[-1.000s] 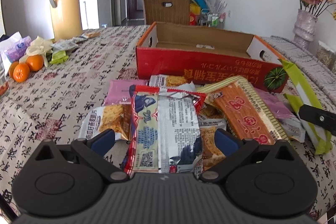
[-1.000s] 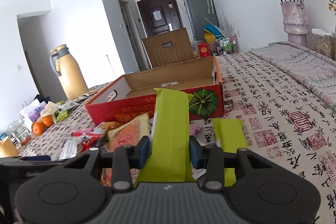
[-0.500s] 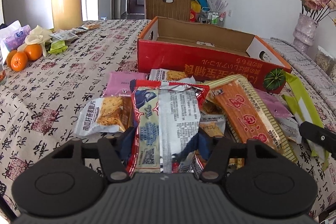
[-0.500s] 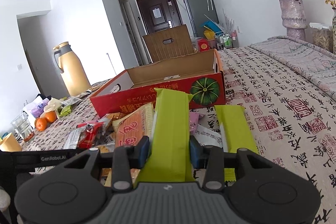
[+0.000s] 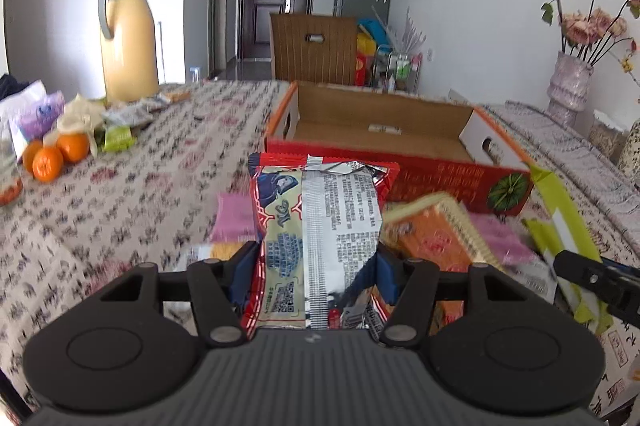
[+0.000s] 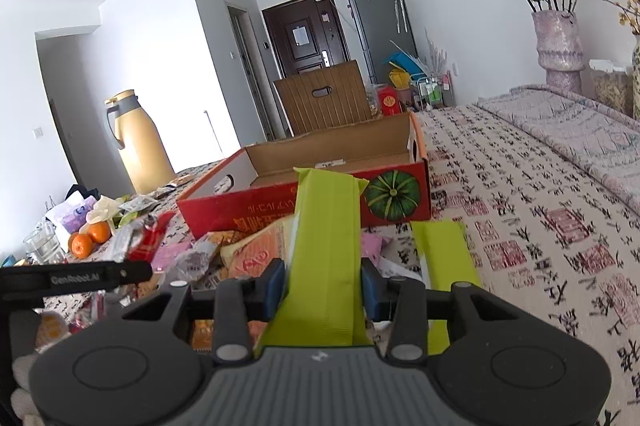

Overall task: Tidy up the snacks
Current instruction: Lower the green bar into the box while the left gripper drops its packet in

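Grip is the news: the left gripper [image 5: 316,262] has just closed its fingers onto the red-and-silver foil snack packet [image 5: 320,226] and raised it clear of the snack pile [image 5: 436,242] on the patterned tabletop [image 5: 120,226], so 1 more item looks ready for the open red cardboard box [image 5: 400,162] just beyond. The right gripper [image 6: 322,290] holds as before, fingers clamped on the lime-green paper packet [image 6: 326,250], near the box's front wall.
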Demonstrator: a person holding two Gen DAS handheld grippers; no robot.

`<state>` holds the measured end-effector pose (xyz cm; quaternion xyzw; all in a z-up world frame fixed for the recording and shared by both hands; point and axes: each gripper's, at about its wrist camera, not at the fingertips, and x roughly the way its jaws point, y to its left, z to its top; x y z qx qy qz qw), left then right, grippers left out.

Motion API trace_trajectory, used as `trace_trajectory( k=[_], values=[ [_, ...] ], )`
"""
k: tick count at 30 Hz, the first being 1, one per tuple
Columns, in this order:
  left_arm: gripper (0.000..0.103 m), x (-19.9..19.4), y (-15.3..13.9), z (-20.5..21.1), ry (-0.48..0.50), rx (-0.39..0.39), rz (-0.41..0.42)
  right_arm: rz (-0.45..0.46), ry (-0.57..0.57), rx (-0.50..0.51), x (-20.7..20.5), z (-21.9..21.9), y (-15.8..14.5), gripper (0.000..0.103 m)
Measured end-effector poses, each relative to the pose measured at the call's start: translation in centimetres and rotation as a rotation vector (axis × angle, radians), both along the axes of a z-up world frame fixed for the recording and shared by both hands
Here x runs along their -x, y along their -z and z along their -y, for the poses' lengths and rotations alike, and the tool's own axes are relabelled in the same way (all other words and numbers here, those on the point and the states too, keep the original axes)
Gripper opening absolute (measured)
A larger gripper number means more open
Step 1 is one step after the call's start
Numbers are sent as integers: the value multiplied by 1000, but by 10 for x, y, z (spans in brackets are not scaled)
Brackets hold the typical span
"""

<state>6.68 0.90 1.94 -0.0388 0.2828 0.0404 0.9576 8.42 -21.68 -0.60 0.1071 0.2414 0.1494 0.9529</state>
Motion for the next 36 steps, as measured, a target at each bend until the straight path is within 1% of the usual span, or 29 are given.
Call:
trace_trajectory(
  k=[9, 18, 23, 28, 32, 36],
  values=[
    [61, -24, -36, 2, 22, -11, 76, 64, -4, 8, -31, -10, -25, 39],
    [61, -67, -60, 8, 44, -18, 117, 114, 1, 13, -78, -24, -46, 39],
    [61, -98, -65, 12, 49, -20, 120, 136, 17, 8, -113, -32, -58, 39],
    [61, -138, -65, 11, 35, -11, 103, 119, 31, 23, -154, -41, -60, 39],
    [61, -167, -59, 10, 15, -11, 84, 91, 52, 65, -186, -50, -52, 39],
    [61, -188, -45, 8, -12, -6, 65, 41, 59, 90, -208, -58, -34, 39]
  ],
)
